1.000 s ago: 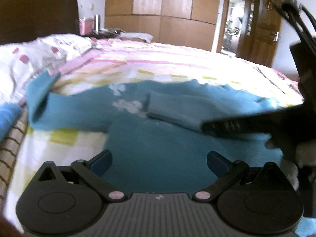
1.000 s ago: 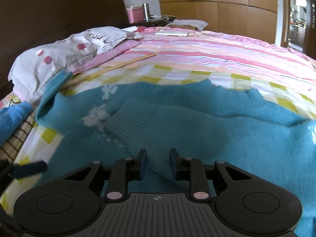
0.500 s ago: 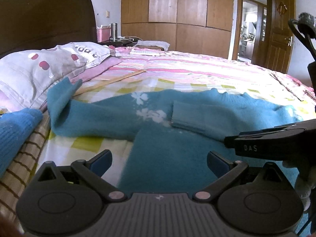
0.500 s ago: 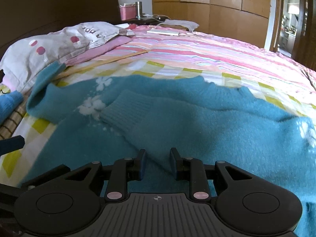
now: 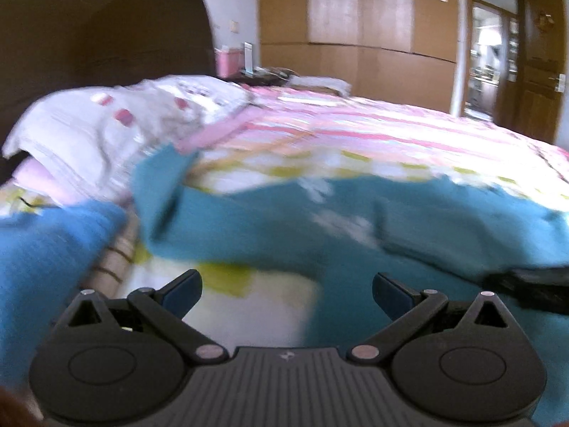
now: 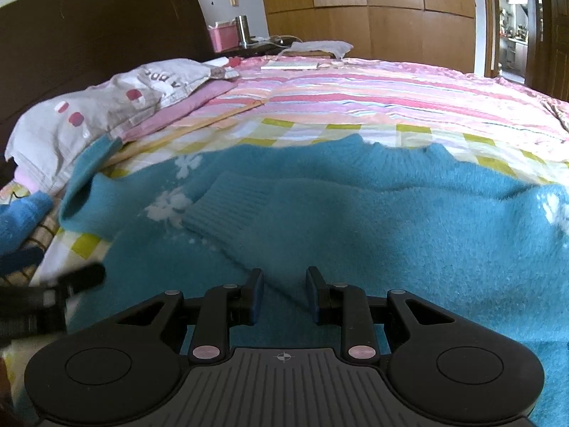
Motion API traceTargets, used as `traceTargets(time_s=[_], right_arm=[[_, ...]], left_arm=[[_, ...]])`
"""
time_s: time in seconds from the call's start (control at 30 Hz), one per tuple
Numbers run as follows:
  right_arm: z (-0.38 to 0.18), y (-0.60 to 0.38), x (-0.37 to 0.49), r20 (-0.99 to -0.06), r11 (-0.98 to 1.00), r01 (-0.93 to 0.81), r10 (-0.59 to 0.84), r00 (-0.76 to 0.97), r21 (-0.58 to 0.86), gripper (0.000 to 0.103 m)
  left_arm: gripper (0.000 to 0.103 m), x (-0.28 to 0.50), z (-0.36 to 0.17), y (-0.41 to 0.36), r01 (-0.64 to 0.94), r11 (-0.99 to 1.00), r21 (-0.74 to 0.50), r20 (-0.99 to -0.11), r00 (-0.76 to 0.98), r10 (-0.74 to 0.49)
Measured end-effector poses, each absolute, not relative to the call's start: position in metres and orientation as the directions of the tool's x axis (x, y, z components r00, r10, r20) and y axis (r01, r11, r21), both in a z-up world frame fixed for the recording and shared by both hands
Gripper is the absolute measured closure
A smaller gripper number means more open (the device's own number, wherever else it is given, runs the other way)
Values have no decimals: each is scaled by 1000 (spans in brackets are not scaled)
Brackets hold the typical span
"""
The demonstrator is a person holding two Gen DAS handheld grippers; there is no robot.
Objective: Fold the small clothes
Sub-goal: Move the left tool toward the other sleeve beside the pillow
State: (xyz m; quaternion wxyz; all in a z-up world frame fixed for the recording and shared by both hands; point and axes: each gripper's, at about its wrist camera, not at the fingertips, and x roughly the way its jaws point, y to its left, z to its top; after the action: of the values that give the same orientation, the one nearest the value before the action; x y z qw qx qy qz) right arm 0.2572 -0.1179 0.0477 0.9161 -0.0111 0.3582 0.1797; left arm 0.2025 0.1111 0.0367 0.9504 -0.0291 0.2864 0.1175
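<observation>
Sweater (image 6: 391,235): teal-blue knit, white flower motifs beside its folded-in ribbed cuff; bedspread (image 6: 355,99): pink and white stripes beyond the sweater, yellow-green and white checks bordering it; pillow (image 6: 106,106) left of the sweater: off-white, pinkish-red patches; headboard (image 6: 89,32) behind the pillow: dark brown.
</observation>
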Motion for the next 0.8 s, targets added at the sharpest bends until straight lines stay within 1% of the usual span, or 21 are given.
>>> traceTargets(time_s=[0.1,0.27,0.6,0.63,0.7,0.77,0.8], right_arm=[[47,-121,254,-651,932,-340,337,681,127,77],[48,-128,249,-640,928,-328,360,679,174,77],[38,-132,232,-605,926,-272,377,701,262,76],[36,-132,232,-606,925,-271,380,698,267,76],[34,-130,232,-609,923,-276,383,694,267,75],[35,-129,230,-606,922,-283,387,695,264,75],[36,-129,230,-604,920,-285,391,695,268,75]], left_arm=[[0,219,41,138,-316,948,42,-531,797,289],[0,254,39,176,-395,907,146,-514,753,411],[0,300,16,203,-407,874,266,-535,692,485],[1,303,14,205,-407,873,269,-540,686,487],[6,309,10,209,-413,873,259,-560,672,484],[17,313,7,213,-427,869,251,-574,658,489],[20,314,6,214,-433,866,249,-576,653,492]])
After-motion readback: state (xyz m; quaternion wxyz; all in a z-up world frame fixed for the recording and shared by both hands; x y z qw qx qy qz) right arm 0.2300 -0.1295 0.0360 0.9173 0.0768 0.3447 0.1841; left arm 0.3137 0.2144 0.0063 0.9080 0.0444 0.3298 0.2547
